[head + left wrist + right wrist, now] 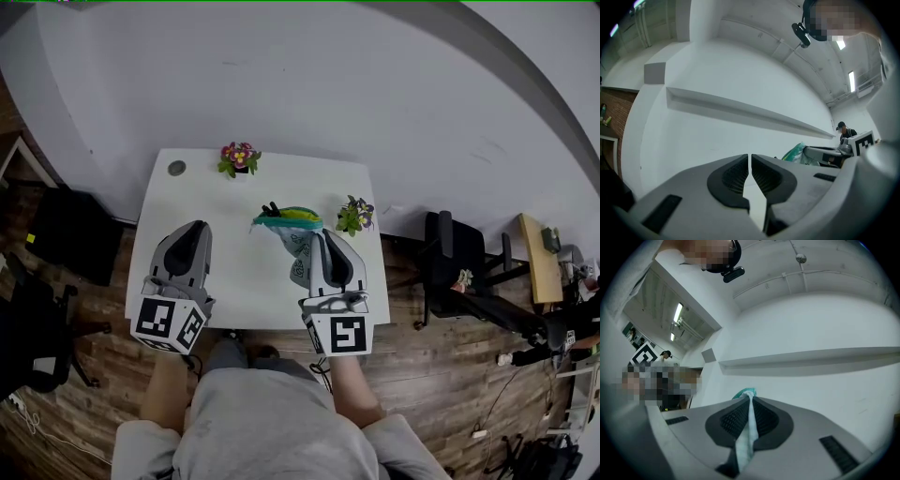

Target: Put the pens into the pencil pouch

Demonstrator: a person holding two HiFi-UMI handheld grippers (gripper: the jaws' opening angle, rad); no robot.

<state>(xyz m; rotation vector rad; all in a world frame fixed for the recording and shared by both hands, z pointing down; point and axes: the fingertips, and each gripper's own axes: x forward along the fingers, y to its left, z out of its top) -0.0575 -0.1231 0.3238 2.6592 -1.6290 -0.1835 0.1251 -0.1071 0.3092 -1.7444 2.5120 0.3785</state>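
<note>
A green and pale teal pencil pouch (292,217) hangs over the far middle of the white table (246,286). Dark pen ends (270,208) stick out of its left end. My right gripper (314,236) is shut on the pouch's lower fabric. In the right gripper view the pale cloth (746,427) runs pinched between the pads of the gripper (751,401). My left gripper (198,226) hovers over the table's left half, apart from the pouch. Its jaws (749,157) stand closed to a hairline slit with nothing in them. The pouch (794,152) shows to its right.
Two small flower pots stand on the table, one at the back edge (239,157), one at the right edge (354,217). A grey round cap (177,168) sits in the back left corner. A black chair (452,251) stands to the right, dark gear (70,234) to the left.
</note>
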